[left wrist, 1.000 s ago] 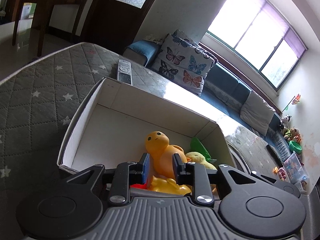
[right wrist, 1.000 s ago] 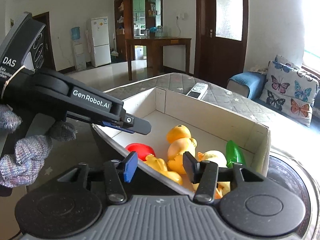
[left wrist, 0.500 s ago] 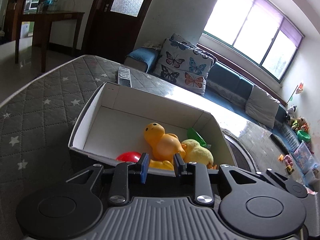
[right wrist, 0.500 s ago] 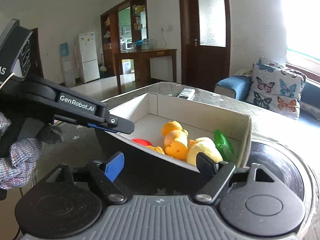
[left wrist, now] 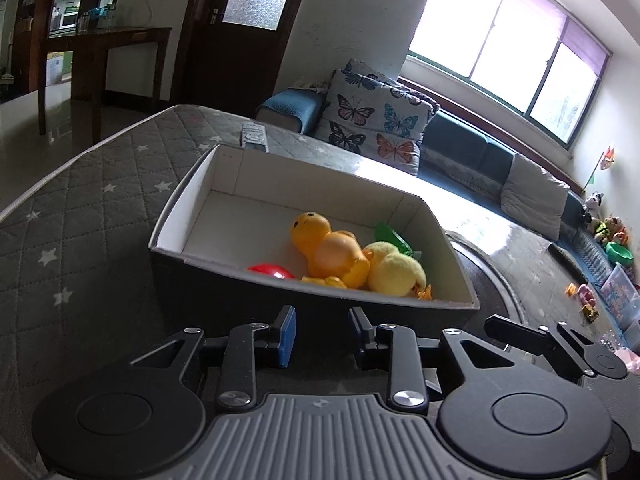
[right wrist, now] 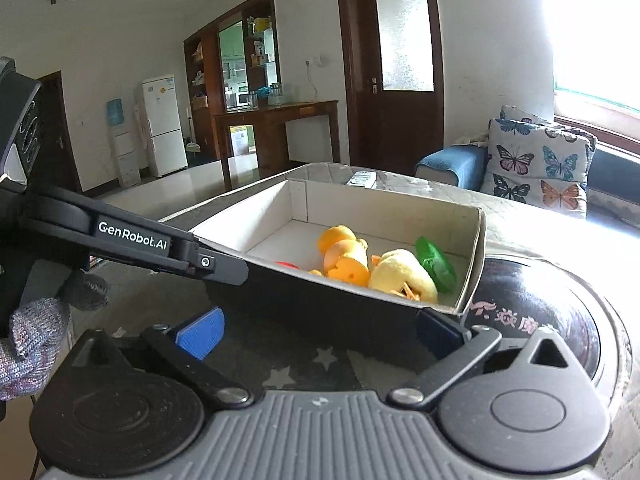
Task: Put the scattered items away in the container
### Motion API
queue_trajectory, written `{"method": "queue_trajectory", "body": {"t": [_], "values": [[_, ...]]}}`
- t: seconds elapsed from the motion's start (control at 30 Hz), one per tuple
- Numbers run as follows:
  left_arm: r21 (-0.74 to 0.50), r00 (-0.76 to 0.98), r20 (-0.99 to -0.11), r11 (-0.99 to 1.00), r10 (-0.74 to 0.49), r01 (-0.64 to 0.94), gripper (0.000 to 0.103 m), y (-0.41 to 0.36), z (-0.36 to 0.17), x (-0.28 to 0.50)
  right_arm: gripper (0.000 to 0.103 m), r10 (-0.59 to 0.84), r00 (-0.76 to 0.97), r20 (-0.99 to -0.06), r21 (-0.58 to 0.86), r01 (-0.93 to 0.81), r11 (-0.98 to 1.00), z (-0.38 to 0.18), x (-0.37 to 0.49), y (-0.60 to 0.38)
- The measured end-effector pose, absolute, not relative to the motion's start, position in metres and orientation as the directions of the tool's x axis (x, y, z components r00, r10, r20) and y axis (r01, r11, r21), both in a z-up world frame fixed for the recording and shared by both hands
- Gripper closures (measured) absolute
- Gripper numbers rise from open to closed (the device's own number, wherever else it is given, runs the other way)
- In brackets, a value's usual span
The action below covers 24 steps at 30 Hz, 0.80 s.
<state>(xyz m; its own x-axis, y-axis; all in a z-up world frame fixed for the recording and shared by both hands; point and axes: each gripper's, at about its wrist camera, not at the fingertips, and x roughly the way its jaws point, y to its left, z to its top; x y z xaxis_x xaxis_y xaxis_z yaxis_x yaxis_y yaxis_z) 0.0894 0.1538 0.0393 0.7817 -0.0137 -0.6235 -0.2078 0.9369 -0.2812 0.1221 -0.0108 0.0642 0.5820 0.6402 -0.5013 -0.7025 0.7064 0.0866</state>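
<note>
One label, "GenRobot.AI", left tool, beside box

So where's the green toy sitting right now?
The green toy lies inside the box, at its right end against the wall, just beyond the yellow plush; the left wrist view shows it peeking out behind that plush.

Blown-out window backlight glares (fisheye edges bend), interior seemingly dim.
</note>
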Motion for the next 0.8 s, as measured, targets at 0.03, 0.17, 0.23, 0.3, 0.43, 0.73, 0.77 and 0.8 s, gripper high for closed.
{"method": "queue_trajectory", "body": {"t": [0.03,0.17,0.23,0.3,0.43,0.73,0.77,0.8], "values": [[-0.278,0.779,-0.626,0.936,-0.007,-0.214,0.071,0.153,0.038,0.087,0.0,0.634,0.586,-0.504,0.079,-0.7,0.71,0.063,0.12,-0.01],[-0.273,0.773,-0.635,0.935,0.0,-0.224,0.071,0.151,0.034,0.079,0.0,0.622,0.596,-0.508,0.061,-0.695,0.716,0.061,0.113,-0.007],[-0.266,0.769,-0.639,0.936,0.008,-0.231,0.071,0.149,0.032,0.074,0.0,0.617,0.604,-0.504,0.058,-0.69,0.722,0.06,0.109,-0.007],[-0.255,0.767,-0.641,0.936,0.025,-0.243,0.071,0.147,0.029,0.07,0.0,0.614,0.608,-0.503,0.058,-0.686,0.726,0.058,0.107,-0.007],[-0.228,0.759,-0.649,0.936,0.058,-0.267,0.071,0.144,0.025,0.065,0.0,0.604,0.605,-0.519,0.066,-0.677,0.733,0.054,0.104,-0.008],[-0.156,0.721,-0.682,0.939,0.121,-0.306,0.067,0.136,0.016,0.059,0.0,0.587,0.6,-0.543,0.09,-0.654,0.751,0.047,0.1,-0.01],[-0.148,0.717,-0.685,0.939,0.128,-0.31,0.067,0.135,0.015,0.058,0.0,0.588,0.599,-0.543,0.091,-0.655,0.75,0.047,0.099,-0.01],[-0.14,0.713,-0.688,0.939,0.135,-0.314,0.067,0.134,0.014,0.057,0.0,0.587,0.6,-0.543,0.089,-0.654,0.751,0.046,0.098,-0.01]]}}
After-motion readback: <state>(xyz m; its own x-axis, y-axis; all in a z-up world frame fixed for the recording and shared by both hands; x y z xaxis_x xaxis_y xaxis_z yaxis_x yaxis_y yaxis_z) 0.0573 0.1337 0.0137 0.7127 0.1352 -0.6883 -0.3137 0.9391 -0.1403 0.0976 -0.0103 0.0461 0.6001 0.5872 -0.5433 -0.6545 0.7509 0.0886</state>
